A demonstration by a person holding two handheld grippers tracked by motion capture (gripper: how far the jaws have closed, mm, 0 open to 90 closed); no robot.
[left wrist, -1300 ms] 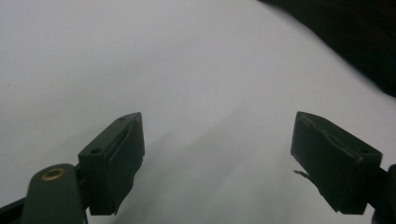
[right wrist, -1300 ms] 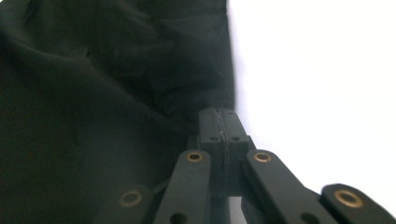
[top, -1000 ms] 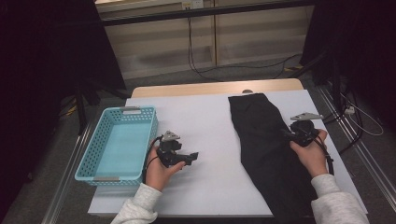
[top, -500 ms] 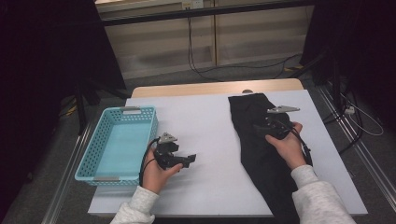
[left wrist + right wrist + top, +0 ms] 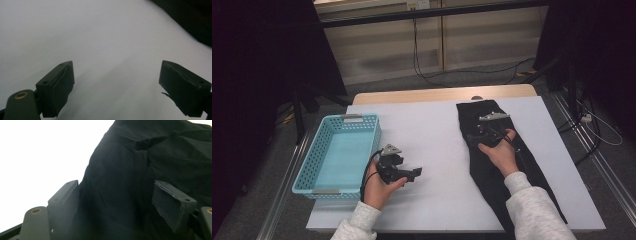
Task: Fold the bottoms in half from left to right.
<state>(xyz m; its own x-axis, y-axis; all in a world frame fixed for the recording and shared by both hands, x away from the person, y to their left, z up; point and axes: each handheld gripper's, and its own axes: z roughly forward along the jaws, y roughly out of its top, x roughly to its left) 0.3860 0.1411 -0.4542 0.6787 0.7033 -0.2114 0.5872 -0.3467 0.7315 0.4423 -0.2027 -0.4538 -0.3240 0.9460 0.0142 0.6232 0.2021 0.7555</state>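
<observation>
A black garment [image 5: 492, 170] lies lengthwise on the right half of the white table [image 5: 432, 125]. My right gripper [image 5: 475, 136] hovers over its upper left part, close to the cloth's left edge. In the right gripper view the right gripper [image 5: 116, 186] has just been opening, and its jaws now stand wide; the garment [image 5: 150, 157] lies under and between them, and the pads do not press on it. My left gripper [image 5: 414, 173] rests low at the table's front left, pointing right. In the left gripper view the left gripper [image 5: 116, 67] is open with nothing between its fingers over bare white table.
A light blue plastic basket [image 5: 362, 119] stands at the table's left edge, with nothing in it. Bare white surface lies between the basket and the garment. A corner of the garment [image 5: 192, 20] shows far off in the left gripper view. Cables run across the floor behind the table.
My right hand has moved left across the garment, from its right edge to its upper left part. The left hand has stayed put.
</observation>
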